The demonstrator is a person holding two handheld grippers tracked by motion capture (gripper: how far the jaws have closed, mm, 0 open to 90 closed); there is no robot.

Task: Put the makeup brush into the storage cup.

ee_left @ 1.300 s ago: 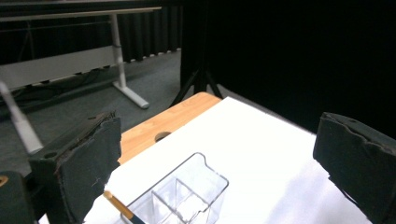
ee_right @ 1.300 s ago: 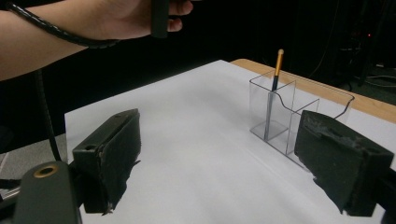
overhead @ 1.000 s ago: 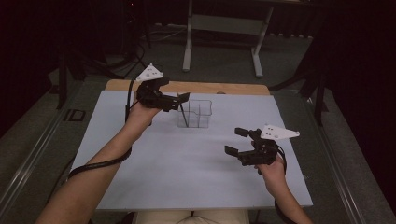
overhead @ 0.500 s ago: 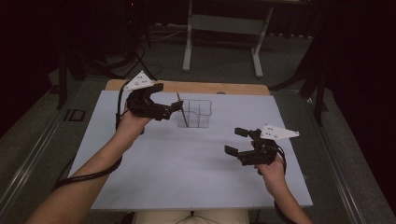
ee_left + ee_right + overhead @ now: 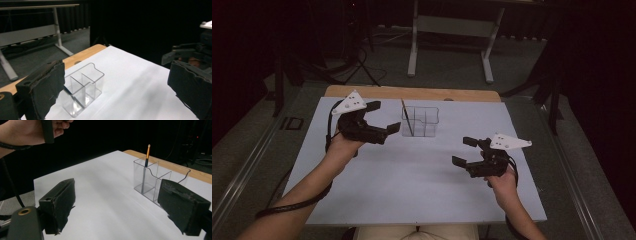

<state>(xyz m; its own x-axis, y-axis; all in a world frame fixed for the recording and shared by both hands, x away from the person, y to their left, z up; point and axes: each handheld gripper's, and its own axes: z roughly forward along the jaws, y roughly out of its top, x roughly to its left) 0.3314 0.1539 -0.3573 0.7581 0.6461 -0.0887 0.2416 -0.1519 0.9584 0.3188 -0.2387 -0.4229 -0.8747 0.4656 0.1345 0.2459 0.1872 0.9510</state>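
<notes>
The left gripper (image 5: 381, 119), wide open and empty just beside the clear organizer (image 5: 421, 121), could knock it over and spill its 1 pencil (image 5: 406, 117).

Dim room: dark curtains, grey carpet floor (image 5: 377, 65), a pale metal-legged bench (image 5: 452, 25) behind.

The clear organizer (image 5: 420, 121) sits on the table (image 5: 412, 195) toward its far edge, and a pencil (image 5: 406, 118) stands in the organizer's left compartment. Left gripper (image 5: 382, 120) is just left of the organizer, right gripper (image 5: 466, 151) well apart, nearer and to its right
</notes>
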